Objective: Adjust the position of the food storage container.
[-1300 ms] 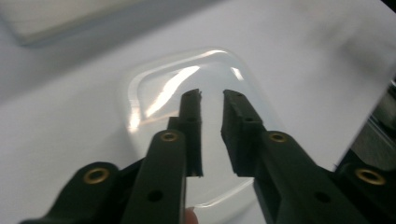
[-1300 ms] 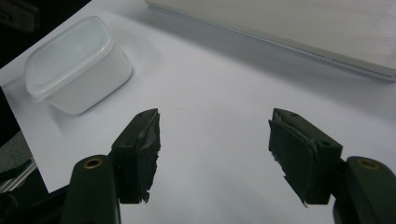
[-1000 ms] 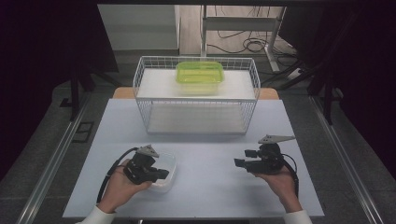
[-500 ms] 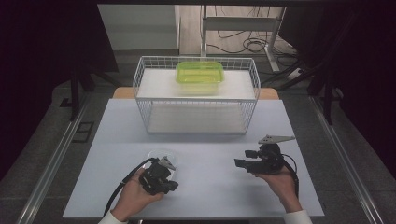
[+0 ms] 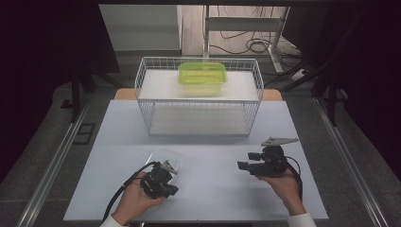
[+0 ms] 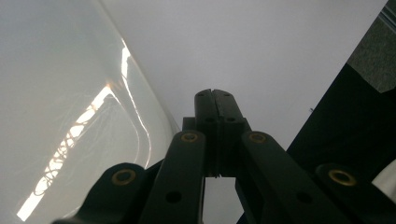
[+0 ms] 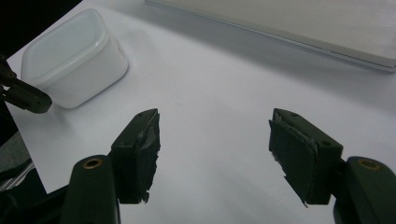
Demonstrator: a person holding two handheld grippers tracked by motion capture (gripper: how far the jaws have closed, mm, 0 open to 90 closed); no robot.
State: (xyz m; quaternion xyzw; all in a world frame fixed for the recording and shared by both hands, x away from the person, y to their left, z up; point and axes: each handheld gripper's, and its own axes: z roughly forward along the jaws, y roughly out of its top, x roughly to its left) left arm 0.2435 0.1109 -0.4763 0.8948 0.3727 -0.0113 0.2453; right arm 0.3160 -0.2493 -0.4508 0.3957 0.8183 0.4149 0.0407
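Note:
A small translucent white lidded tub [image 5: 163, 160] [image 7: 74, 58] sits on the white table, near its front left. My left gripper [image 5: 173, 190] [image 6: 215, 93] lies just on the near side of the tub, shut with nothing between its jaws. The tub's rounded side [image 6: 70, 116] is close on the left in the left gripper view. The left gripper's tip [image 7: 28, 99] also appears in the right gripper view, beside the tub. My right gripper [image 5: 243, 165] [image 7: 215, 135] is held open at the front right, facing the tub across bare table, and holds nothing.
A white wire basket [image 5: 142, 90] stands across the back of the table, with a green lidded box [image 5: 202, 74] on its top shelf. Its base [image 7: 303, 28] shows in the right gripper view. The table's front edge [image 6: 327, 88] lies close to the left gripper.
My left hand and gripper have swung right and nearer the front edge, from the tub's left side to its near side. The right gripper has stayed still and open.

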